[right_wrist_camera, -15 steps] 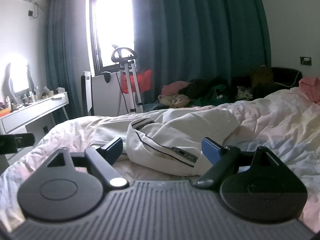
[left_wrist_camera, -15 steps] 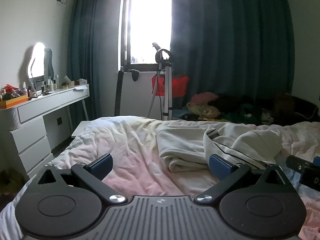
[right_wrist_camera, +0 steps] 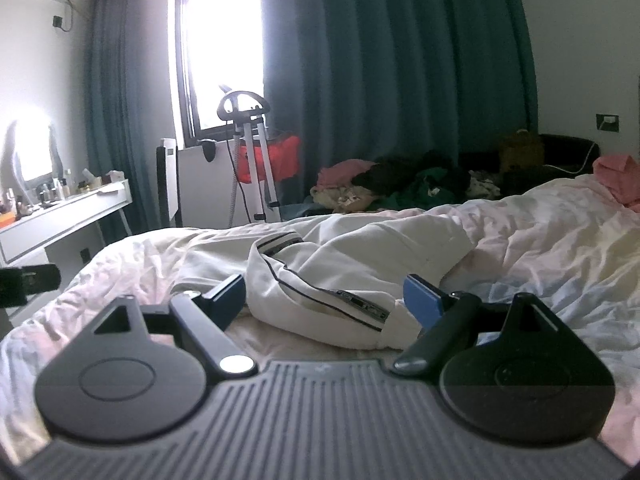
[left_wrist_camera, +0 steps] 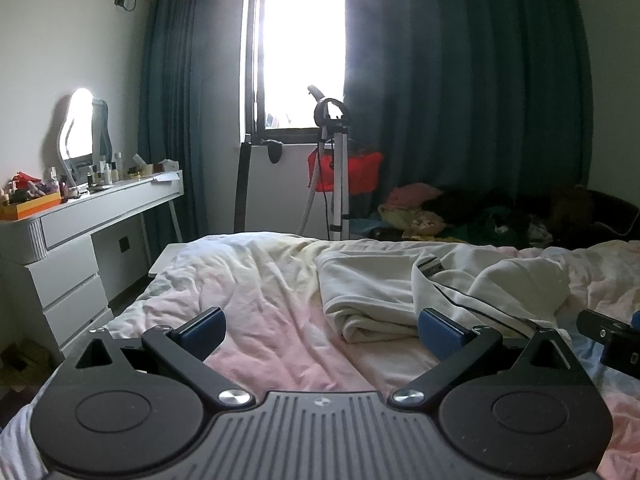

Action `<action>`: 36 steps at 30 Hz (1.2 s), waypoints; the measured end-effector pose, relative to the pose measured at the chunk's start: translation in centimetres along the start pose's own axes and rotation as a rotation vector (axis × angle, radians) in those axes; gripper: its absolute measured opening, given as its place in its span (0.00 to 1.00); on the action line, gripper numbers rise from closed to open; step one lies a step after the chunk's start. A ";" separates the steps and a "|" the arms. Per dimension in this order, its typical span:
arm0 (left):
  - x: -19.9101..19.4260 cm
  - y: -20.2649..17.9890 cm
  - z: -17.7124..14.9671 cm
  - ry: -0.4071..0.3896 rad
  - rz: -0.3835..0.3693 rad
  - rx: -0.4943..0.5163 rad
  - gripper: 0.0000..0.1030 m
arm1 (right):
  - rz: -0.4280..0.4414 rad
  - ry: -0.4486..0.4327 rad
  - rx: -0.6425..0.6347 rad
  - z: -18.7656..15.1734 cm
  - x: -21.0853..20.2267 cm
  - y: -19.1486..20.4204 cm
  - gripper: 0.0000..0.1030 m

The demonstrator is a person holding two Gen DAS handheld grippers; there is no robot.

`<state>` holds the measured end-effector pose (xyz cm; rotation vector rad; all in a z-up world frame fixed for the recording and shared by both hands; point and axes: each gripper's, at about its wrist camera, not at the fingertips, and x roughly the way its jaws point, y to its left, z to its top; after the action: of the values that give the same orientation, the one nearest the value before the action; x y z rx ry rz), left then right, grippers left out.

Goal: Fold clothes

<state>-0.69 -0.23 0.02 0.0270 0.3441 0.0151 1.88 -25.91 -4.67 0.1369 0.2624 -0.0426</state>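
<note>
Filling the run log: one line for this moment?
left gripper: open | right gripper: open | white garment: unfolded on bed, ungrasped

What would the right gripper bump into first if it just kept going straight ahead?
Most likely the crumpled white garment lying on the bed; the open right gripper already frames its near edge, though exact depth is hard to judge.

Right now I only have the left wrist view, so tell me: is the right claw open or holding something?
Observer: The right claw is open and holds nothing.
Operator: What is closest in front of it?
Observer: The white jacket lies just ahead, and its zipper edge shows between the two fingers.
Operator: Any other clothes on that side of the bed?
Observer: A pink garment lies at the far right end of the bed.
</note>
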 end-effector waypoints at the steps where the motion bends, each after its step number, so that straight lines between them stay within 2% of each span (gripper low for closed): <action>1: -0.1 -0.1 0.0 0.001 0.000 0.002 1.00 | -0.002 0.003 0.000 0.0 0.1 -0.1 0.85; 36: 1.1 -0.5 -0.9 0.020 0.002 0.028 1.00 | -0.007 0.023 0.014 0.0 0.4 -0.4 0.85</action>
<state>0.02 -0.73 -1.23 0.0551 0.3647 0.0124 2.26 -26.34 -4.79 0.1505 0.2854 -0.0498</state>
